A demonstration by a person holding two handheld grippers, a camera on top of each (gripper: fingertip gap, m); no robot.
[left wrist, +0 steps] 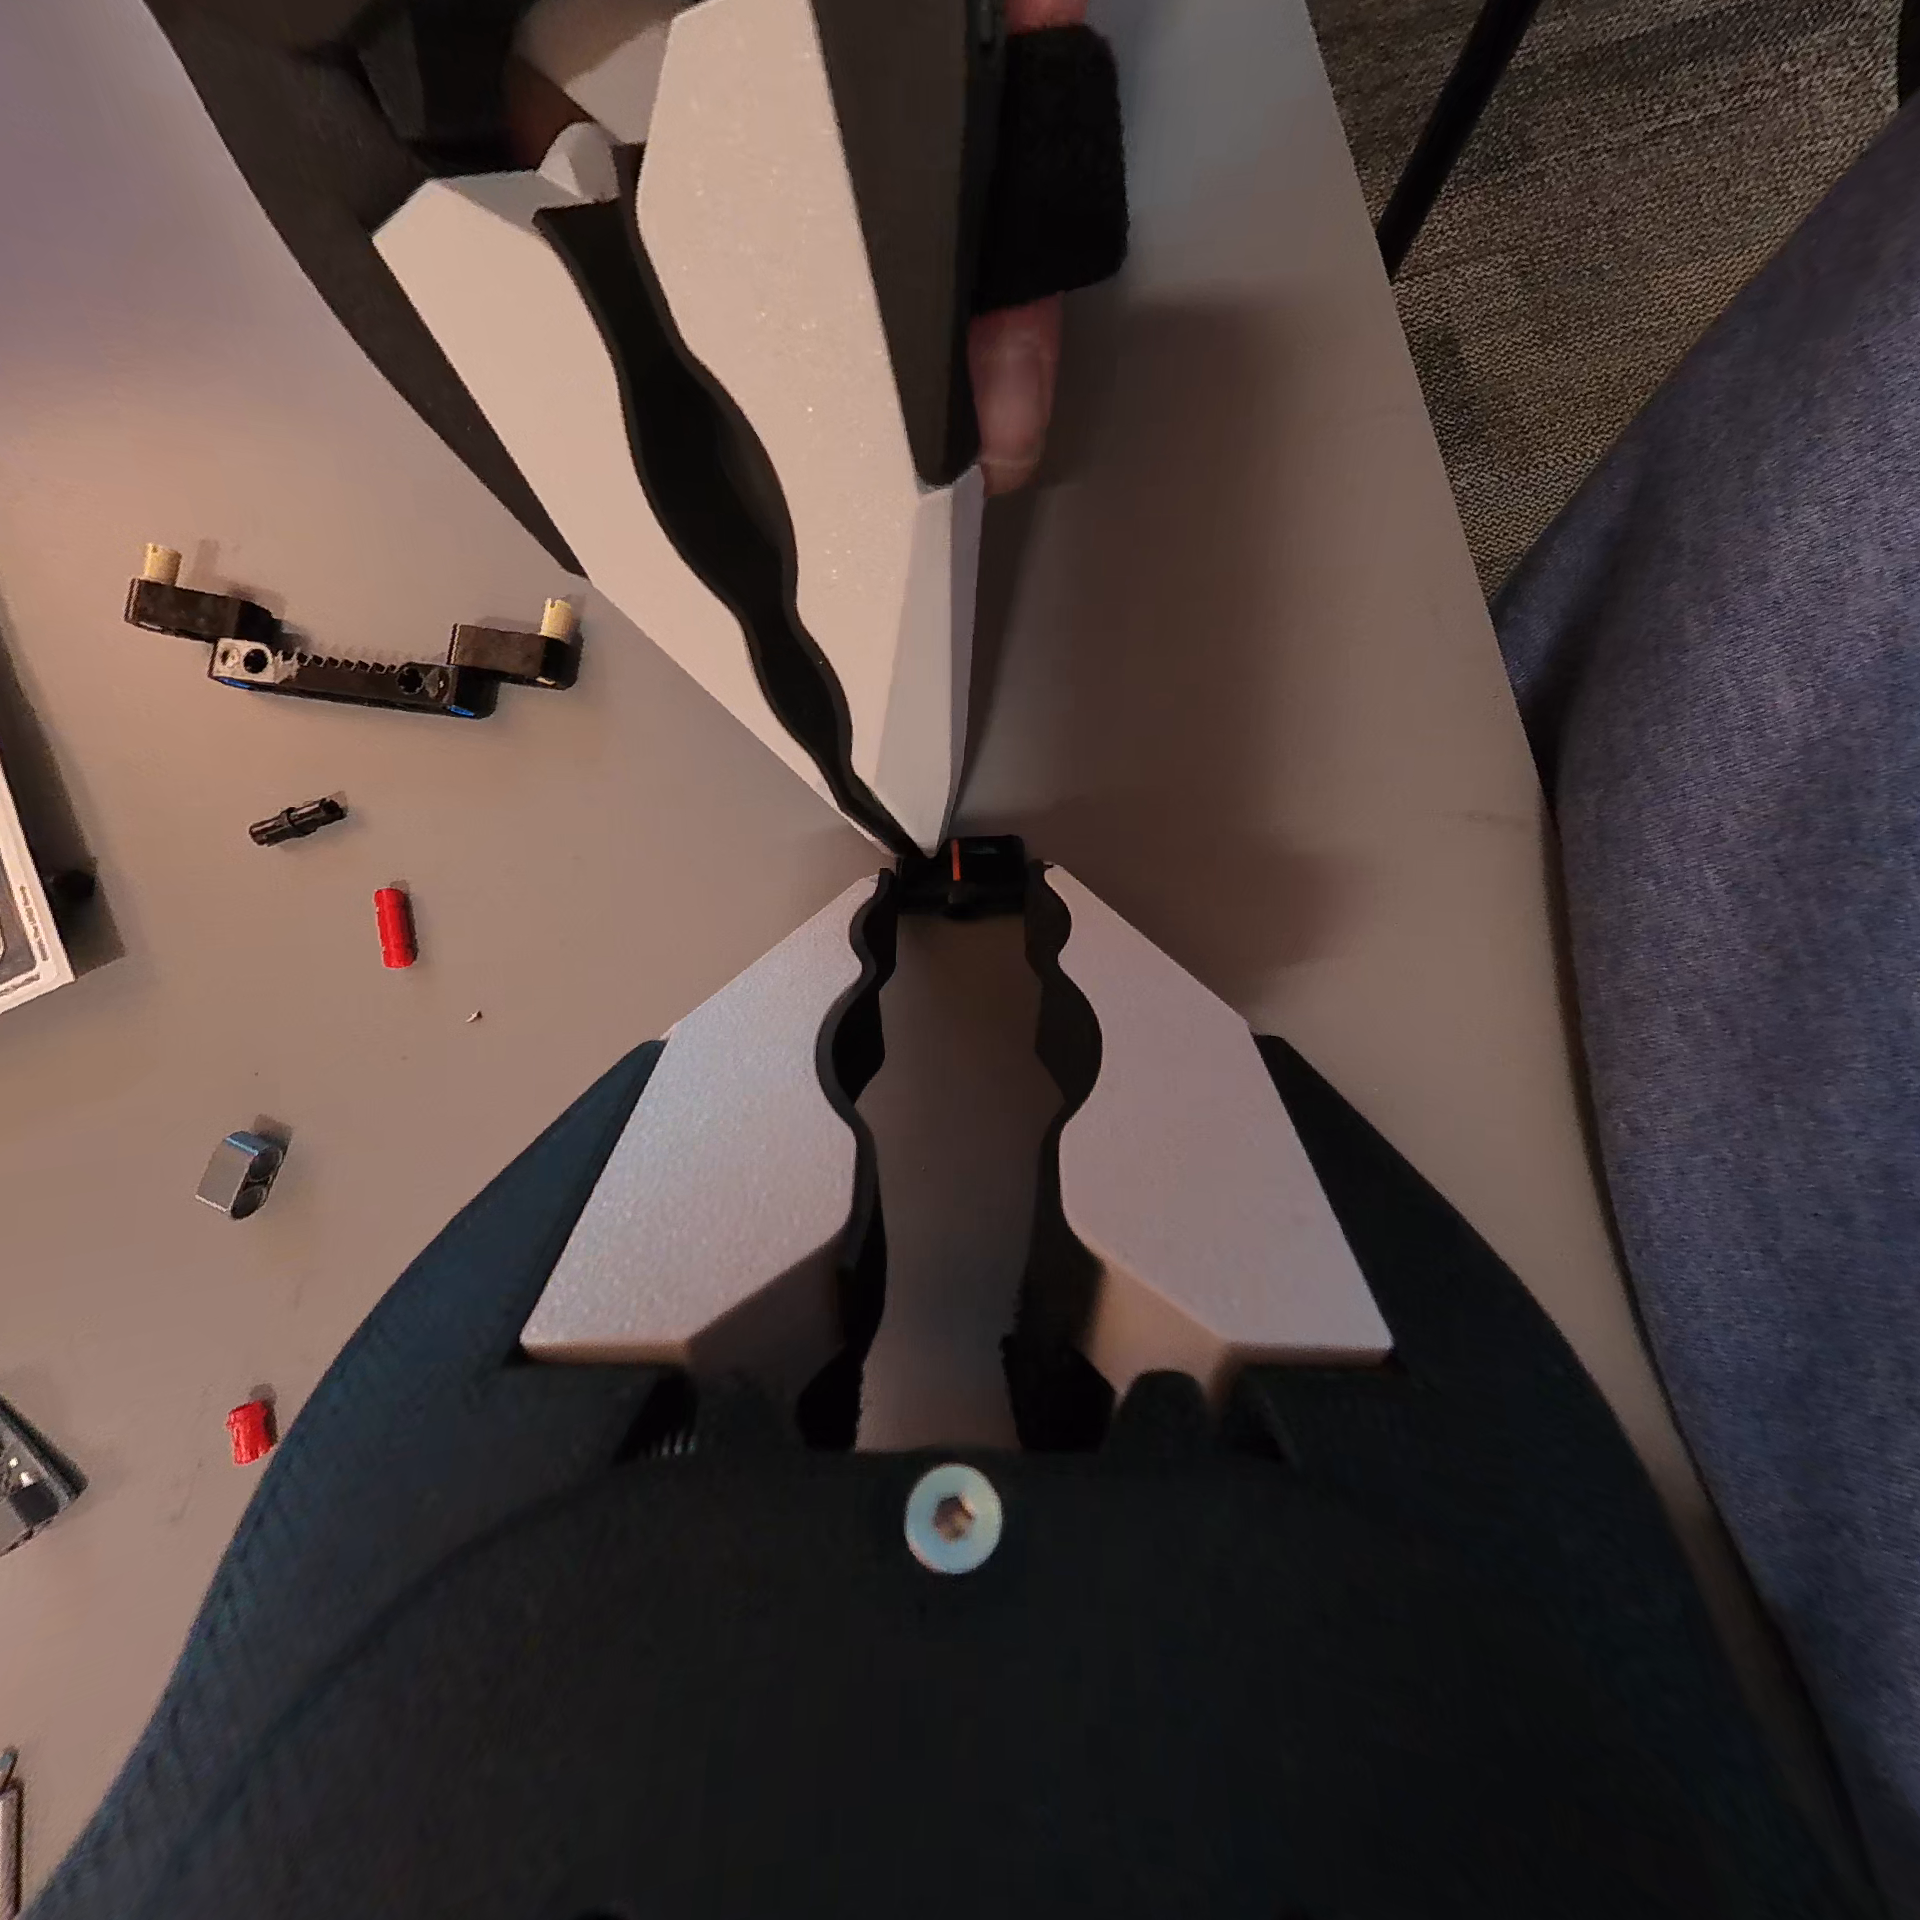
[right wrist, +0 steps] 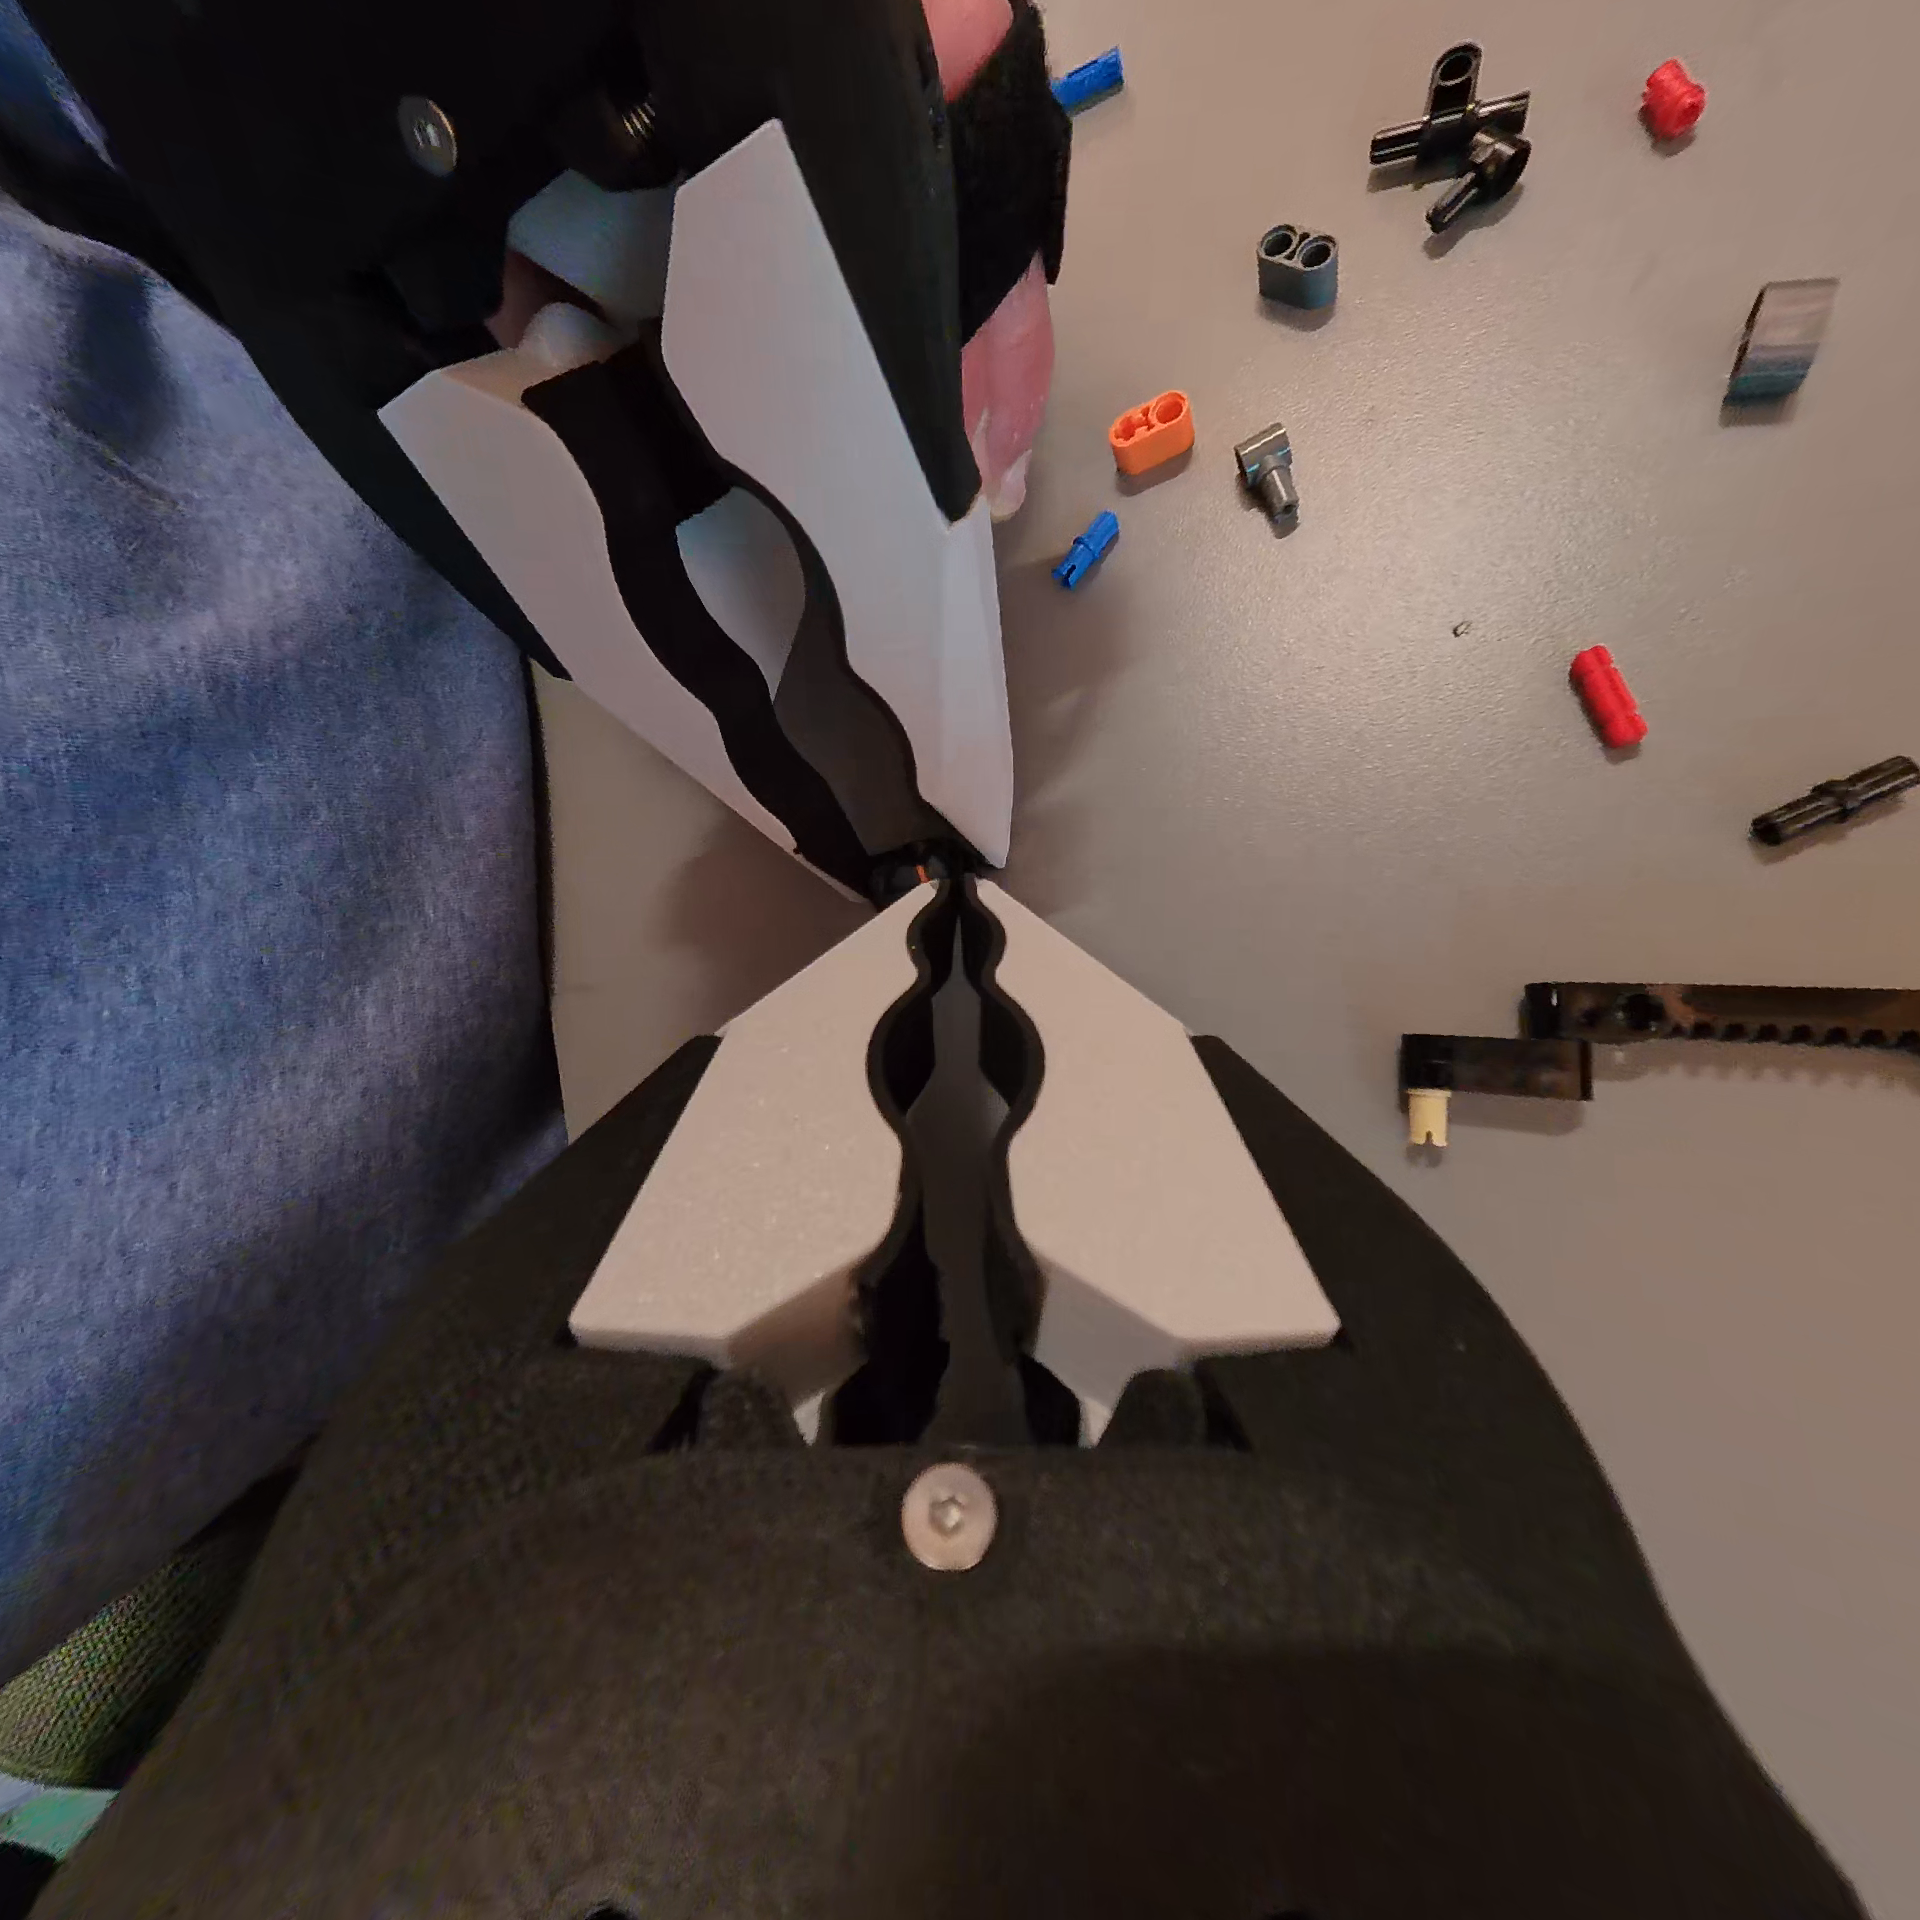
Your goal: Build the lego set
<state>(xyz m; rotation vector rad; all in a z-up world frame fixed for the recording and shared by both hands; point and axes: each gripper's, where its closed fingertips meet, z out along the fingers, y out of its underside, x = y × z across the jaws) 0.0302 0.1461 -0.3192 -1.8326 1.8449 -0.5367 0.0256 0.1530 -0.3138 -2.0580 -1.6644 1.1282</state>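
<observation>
A: Where are the tools?

B: Nearest, at the desk (left wrist: 1195, 644) edge by a blue-clad lap, the left tool (left wrist: 961, 883) grips a small black-and-orange lego piece (left wrist: 966, 878). The right tool (right wrist: 951, 883), pinched tight, meets it tip to tip.

A: Open room?

B: Farther in: a black rack assembly (left wrist: 353, 649), red bushes (left wrist: 394, 927), a black pin (left wrist: 296, 821), bare desk between them.

Fingers (left wrist: 748, 1174): matt, grainy grey plastic; gripper body (left wrist: 935, 1714): rough black textured plastic; screw (left wrist: 953, 1519): bright metal; worktop (right wrist: 1351, 644): smooth, matt grey; red bush (right wrist: 1606, 695): glossy plastic; blue garment (right wrist: 239, 831): soft cloth.
</observation>
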